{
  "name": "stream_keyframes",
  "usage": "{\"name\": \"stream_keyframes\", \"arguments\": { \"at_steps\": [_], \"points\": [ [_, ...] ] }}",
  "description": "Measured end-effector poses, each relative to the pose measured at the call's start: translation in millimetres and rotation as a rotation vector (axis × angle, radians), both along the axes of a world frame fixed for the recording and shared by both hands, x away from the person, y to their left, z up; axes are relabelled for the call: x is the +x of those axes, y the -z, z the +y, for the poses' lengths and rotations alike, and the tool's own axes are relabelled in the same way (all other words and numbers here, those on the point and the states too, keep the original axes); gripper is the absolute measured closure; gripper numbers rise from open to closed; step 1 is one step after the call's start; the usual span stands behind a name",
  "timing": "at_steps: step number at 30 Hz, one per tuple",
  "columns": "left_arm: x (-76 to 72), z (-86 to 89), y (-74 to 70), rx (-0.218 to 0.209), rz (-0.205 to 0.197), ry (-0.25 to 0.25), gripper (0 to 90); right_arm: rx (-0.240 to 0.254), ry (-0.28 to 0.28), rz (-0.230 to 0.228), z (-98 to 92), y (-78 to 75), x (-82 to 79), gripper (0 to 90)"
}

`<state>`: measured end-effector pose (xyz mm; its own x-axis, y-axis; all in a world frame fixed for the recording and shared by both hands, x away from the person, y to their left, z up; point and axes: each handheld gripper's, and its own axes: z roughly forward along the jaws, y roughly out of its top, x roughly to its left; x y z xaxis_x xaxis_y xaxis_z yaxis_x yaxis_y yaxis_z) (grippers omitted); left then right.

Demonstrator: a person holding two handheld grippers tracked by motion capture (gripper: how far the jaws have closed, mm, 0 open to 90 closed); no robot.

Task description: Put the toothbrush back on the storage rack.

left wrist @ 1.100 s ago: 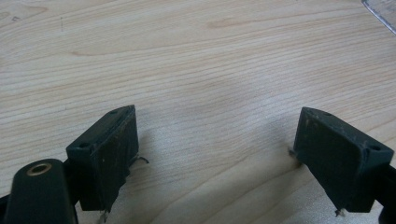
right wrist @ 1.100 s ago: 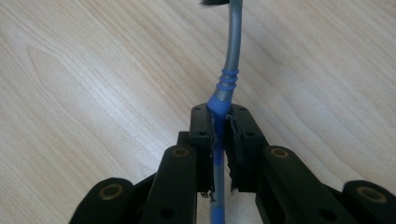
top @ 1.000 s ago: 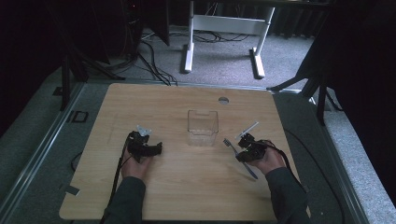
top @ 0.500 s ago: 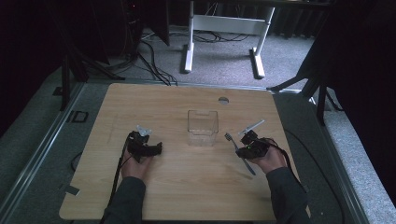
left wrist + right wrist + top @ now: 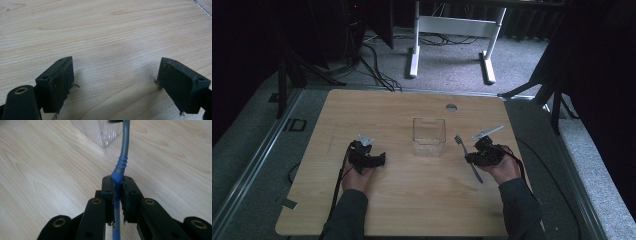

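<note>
Wooden table (image 5: 412, 200) holds a clear box (image 5: 429, 136) near its middle. Right claw (image 5: 118, 192) grips a toothbrush (image 5: 122, 160) beside the box, toward the right edge. Left claw (image 5: 115, 82) gapes wide.

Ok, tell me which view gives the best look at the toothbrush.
The right gripper view: the toothbrush runs up the middle, its blue grip clamped between the right hand-held gripper jaws, grey neck rising toward the clear container. The high view shows the whole toothbrush, small, beside the container. The left gripper view shows bare table.
</note>
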<state>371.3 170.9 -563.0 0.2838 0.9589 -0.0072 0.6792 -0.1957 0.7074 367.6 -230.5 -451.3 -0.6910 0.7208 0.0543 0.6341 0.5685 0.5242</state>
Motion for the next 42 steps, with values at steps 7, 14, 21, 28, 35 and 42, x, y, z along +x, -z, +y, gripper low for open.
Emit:
{"name": "stream_keyframes", "arguments": {
  "at_steps": [7, 14, 21, 28, 35, 42],
  "points": [
    [0.0, 0.0, 0.0, 0.0, 0.001, 0.0, 14.4, 0.032, 0.002, -0.031, 1.9, -6.4, -0.9, 81.2],
    [0.0, 0.0, 0.0, 0.0, 0.001, 0.0, 14.4, 0.069, -0.003, -0.06, 3.4, -11.2, -1.9, 81.1],
    [0.0, -0.1, 0.0, -0.001, -0.001, -0.001, 14.4, 0.094, 0.002, -0.088, 3.3, -14.1, -2.3, 81.1],
    [0.0, -0.1, 0.0, -0.001, 0.0, -0.001, 14.3, 0.124, 0.004, -0.114, 6.7, -22.0, -3.1, 81.1],
    [0.0, 0.1, -0.2, 0.0, 0.003, 0.001, 14.3, 0.166, 0.01, -0.147, 8.2, -26.8, -3.0, 81.2],
    [0.0, 0.0, -0.1, 0.0, 0.002, 0.0, 14.4, 0.182, 0.02, -0.175, 9.4, -28.5, -3.8, 81.2]
  ]
}}
